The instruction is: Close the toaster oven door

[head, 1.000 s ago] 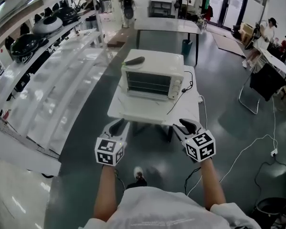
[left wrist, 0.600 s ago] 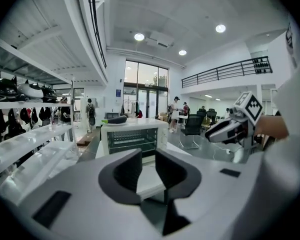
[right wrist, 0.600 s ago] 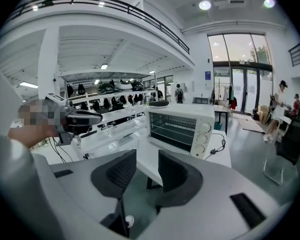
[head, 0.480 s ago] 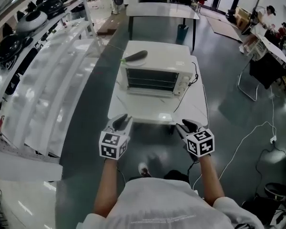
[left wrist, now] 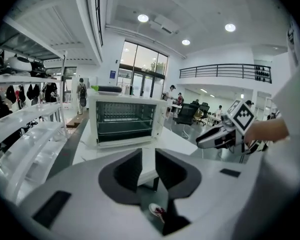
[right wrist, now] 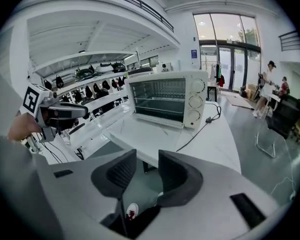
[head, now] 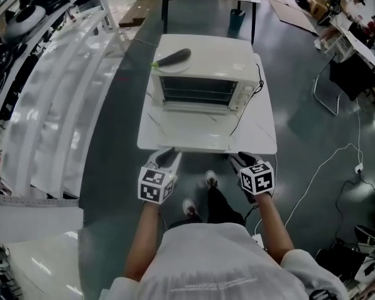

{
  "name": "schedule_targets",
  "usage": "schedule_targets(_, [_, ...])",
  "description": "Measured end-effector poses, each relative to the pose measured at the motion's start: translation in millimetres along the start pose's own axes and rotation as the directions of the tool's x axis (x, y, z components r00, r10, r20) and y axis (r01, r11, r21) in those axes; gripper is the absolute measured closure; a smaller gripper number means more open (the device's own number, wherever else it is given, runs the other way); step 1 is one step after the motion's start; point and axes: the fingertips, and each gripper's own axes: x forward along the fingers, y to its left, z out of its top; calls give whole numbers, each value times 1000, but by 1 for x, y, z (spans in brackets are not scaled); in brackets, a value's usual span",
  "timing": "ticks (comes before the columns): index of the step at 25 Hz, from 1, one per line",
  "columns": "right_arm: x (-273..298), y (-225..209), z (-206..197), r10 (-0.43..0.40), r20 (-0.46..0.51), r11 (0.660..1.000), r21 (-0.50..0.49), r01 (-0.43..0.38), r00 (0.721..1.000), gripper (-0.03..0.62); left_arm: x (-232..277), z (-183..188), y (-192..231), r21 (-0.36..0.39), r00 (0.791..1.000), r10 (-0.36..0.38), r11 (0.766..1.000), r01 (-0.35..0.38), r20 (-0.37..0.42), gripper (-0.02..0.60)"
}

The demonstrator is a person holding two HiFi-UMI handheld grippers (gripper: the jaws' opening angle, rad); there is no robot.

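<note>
One boxy white toaster oven (head: 200, 74) on glossy rectangular white table (head: 203, 135)

Stepping in closer: toaster oven (head: 200, 64) now nearer, larger in the head view. Left gripper (head: 167, 156) and right gripper (head: 240, 159) brought down and forward, tips now right at the near edge of the table (head: 262, 136). Leading shoe (head: 210, 179) swung forward between the 2 grippers.
</note>
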Motion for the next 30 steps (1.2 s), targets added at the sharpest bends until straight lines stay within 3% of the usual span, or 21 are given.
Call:
schedule_targets(4, [28,-13,-31,-27,-61,996,82,32,998,450,9,-20,0,-20,998,-9,1000,8,-55,497])
schedule_targets(12, [91,-17,-77,-3,-150,990,139,24,989,449,16,-43,10,-21,992,8,1000,-10,-123,499])
schedule_targets(21, [122,-36,-66,-56,-115,968,237,82,992,451,11,-61,25,-43,989,33,998,-40,-147,500])
schedule_targets(26, [115,-38,-59,-70,-114,969,229,94,991,465,10,-54,32,-46,991,47,998,-53,-126,499])
schedule_targets(30, [103,-35,-36,-55,-58,975,212,66,997,465,8,-40,36,-41,994,55,997,-59,-92,499])
